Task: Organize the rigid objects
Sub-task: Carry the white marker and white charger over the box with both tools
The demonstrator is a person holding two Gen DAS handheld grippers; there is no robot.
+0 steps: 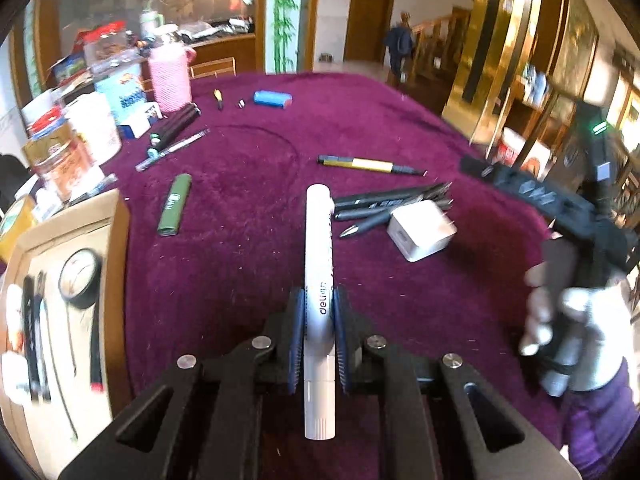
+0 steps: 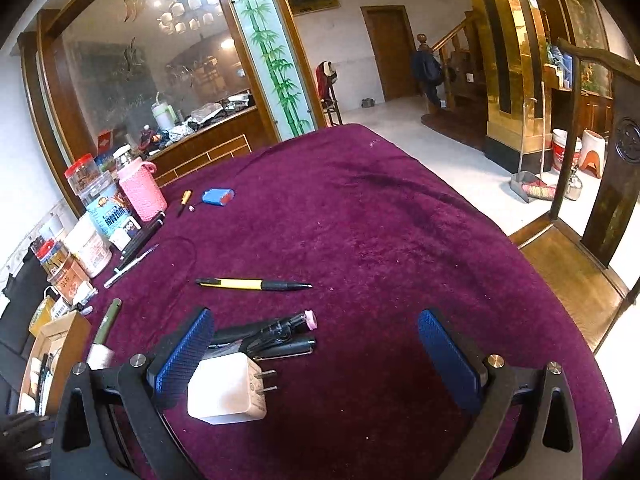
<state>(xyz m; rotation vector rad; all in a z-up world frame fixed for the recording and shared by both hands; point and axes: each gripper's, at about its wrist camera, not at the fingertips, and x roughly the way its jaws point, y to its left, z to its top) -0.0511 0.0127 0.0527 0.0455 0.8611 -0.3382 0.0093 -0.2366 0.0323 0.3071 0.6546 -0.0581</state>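
Note:
My left gripper [image 1: 319,312] is shut on a white marker [image 1: 318,248] that points away over the purple tablecloth [image 1: 248,280]. Ahead of it lie a white charger plug [image 1: 420,230], a bunch of dark pens [image 1: 384,204], a yellow-and-black pen [image 1: 368,165] and a green tube [image 1: 175,204]. A cardboard box [image 1: 60,320] with a tape roll and pens stands at the left. My right gripper [image 2: 316,344] is open just above the cloth, with the white charger plug [image 2: 226,392] beside its left pad [image 2: 184,356]. The dark pens [image 2: 276,334] and yellow-and-black pen [image 2: 248,284] lie beyond it.
Jars, boxes and a pink knitted container [image 2: 142,190] crowd the table's left edge. A blue case [image 2: 218,197], a small screwdriver [image 2: 184,200] and more pens [image 2: 136,258] lie at the far left. A wooden chair [image 2: 580,220] stands at the right. The right hand [image 1: 568,320] shows in the left view.

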